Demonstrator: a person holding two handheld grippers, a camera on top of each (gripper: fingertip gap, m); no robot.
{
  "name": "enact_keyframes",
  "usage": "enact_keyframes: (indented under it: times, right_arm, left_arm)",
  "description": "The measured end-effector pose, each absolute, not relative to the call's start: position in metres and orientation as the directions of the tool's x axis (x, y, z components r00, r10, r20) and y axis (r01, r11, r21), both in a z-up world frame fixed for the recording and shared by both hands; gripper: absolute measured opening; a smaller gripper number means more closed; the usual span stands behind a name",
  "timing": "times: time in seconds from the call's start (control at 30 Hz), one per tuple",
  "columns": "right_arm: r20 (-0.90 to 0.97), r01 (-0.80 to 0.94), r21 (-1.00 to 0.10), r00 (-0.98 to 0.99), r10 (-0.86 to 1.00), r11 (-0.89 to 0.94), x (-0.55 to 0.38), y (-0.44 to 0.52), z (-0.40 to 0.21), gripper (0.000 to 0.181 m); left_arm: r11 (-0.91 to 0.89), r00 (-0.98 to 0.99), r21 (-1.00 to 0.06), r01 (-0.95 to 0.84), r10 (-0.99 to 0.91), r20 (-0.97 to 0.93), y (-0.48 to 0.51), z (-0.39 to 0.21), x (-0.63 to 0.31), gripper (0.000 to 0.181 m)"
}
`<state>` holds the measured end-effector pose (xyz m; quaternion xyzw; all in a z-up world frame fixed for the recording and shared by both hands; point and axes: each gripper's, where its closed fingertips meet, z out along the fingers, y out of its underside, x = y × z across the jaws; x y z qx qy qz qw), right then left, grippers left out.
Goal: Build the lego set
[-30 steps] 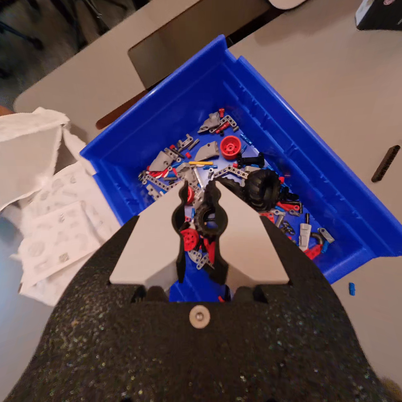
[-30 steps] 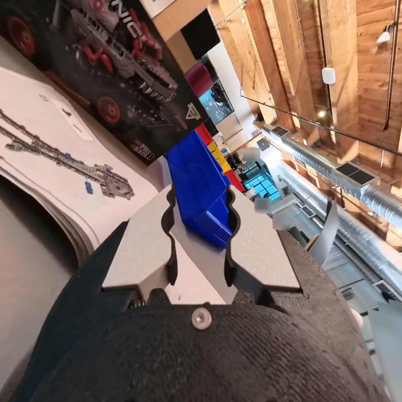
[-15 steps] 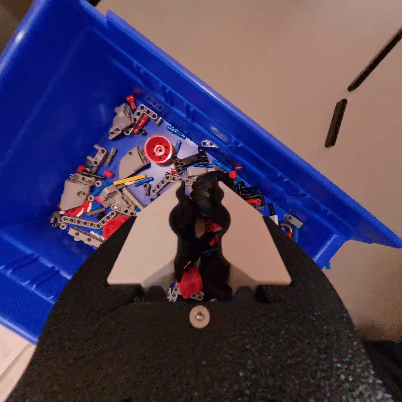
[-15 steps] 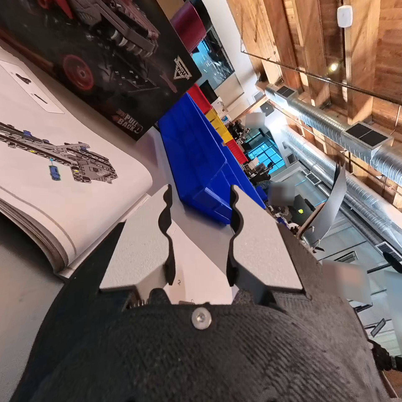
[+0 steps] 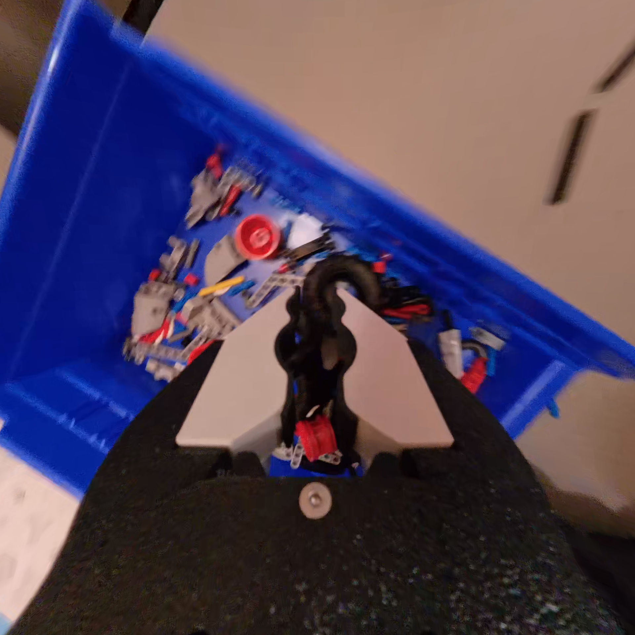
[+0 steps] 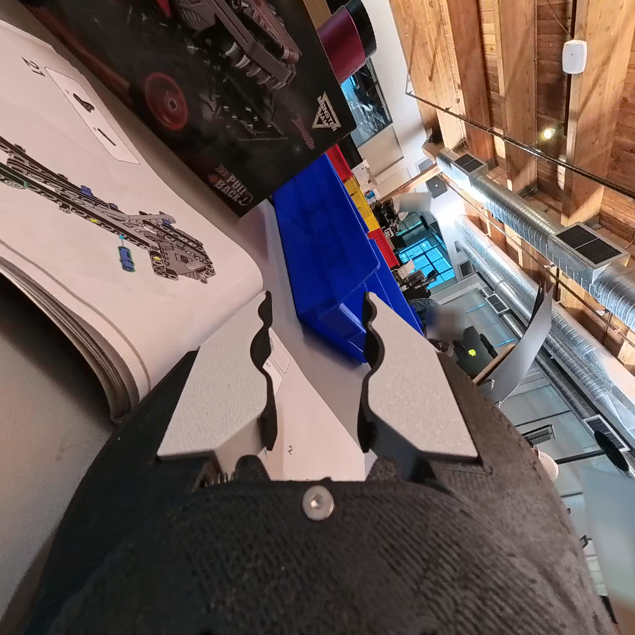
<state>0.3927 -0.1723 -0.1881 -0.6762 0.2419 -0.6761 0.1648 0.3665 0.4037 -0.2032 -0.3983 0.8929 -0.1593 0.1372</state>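
Tyre (image 5: 338, 275), black, sits pinched in your left gripper (image 5: 315, 299) over the blue bin (image 5: 86, 192), well inside its walls, while your right gripper (image 6: 318, 305) gapes empty between instruction booklet (image 6: 103, 220) and another blue bin (image 6: 323, 247)

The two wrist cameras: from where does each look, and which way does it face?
Left wrist view: sits behind the left gripper, looks down into the blue bin of parts; fingers shut on a black tyre.
Right wrist view: sits behind the open right gripper, tilted, looks across the manual.
Shared: maybe a blue bin.
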Motion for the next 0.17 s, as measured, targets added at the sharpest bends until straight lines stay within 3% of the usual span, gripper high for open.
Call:
enact_keyframes:
  times: [0.03, 0.1, 0.17]
  right_arm:
    - [0.835, -0.105, -0.549, -0.033, -0.549, -0.829, 0.393, -0.173, -0.188, 0.051]
    - [0.831, -0.102, -0.556, -0.038, -0.556, -0.825, 0.392, -0.173, -0.187, 0.051]
    - [0.825, -0.102, -0.564, -0.041, -0.563, -0.819, 0.393, -0.174, -0.186, 0.051]
  left_arm:
    - [0.666, -0.708, -0.428, -0.611, -0.702, -0.082, 0.389, -0.198, 0.358, 0.012]
    - [0.731, -0.809, -0.422, -0.537, -0.587, 0.013, 0.37, -0.204, 0.334, 0.015]
    - [0.78, -0.837, -0.337, -0.527, -0.544, 0.05, 0.373, -0.221, 0.321, 0.014]
